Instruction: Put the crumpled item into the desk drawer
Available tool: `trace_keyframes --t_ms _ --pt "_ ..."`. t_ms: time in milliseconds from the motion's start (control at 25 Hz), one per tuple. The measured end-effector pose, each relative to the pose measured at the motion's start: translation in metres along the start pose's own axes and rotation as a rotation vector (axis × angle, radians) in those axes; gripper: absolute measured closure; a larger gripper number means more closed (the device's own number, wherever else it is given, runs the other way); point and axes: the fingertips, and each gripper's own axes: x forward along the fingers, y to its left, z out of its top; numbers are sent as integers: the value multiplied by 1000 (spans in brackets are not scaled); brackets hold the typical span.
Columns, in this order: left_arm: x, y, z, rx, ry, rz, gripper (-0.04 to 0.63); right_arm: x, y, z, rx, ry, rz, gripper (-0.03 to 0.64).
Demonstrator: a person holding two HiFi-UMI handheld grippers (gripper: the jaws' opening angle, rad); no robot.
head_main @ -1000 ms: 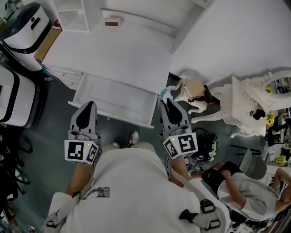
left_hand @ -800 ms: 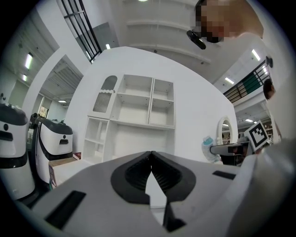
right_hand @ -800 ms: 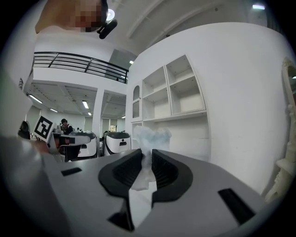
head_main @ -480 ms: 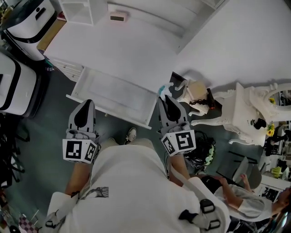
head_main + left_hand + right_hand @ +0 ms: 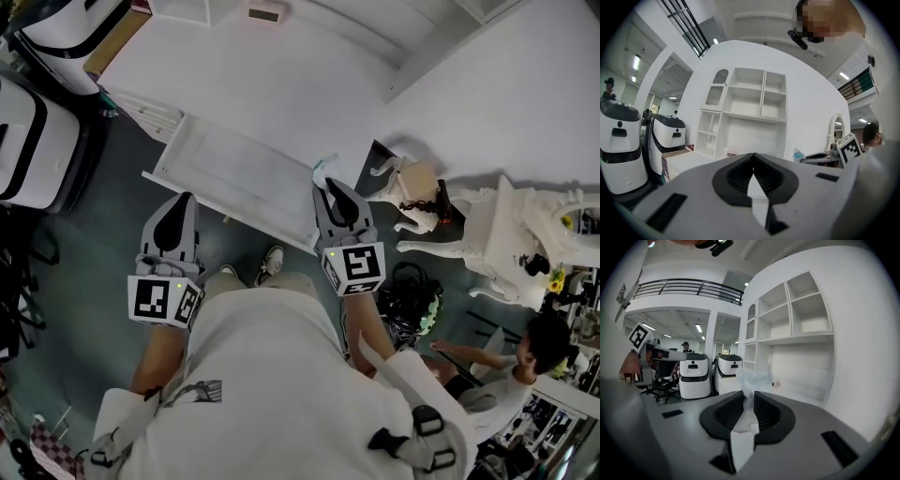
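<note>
Pale-blue, translucent crumpled wad (image 5: pixel 753 377) — it is pinched between the dark jaws of the right gripper (image 5: pixel 749 394), with its puffed end sticking out past the tips. Seen from the head view, the wad sits at the right end of the open white desk drawer (image 5: pixel 225 173), which is pulled out from the white desk (image 5: pixel 272 84). Beside it, the left gripper (image 5: pixel 753 155) — jaws pressed together, nothing between them — hovers near the drawer's front rail.
</note>
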Motion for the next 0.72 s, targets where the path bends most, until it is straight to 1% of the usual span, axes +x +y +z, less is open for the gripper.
trace_keyframes --t_ms 280,440,520,720 --pt "-2 21 -17 -17 45 37 580 41 11 -40 -7 88 33 538" --pt "-5 29 -29 -30 72 58 580 65 14 -72 52 152 45 538" --pt "-4 31 -34 -34 81 67 580 78 13 -89 66 180 45 538" --pt "-4 37 -44 -38 105 91 580 102 17 -124 46 245 62 538"
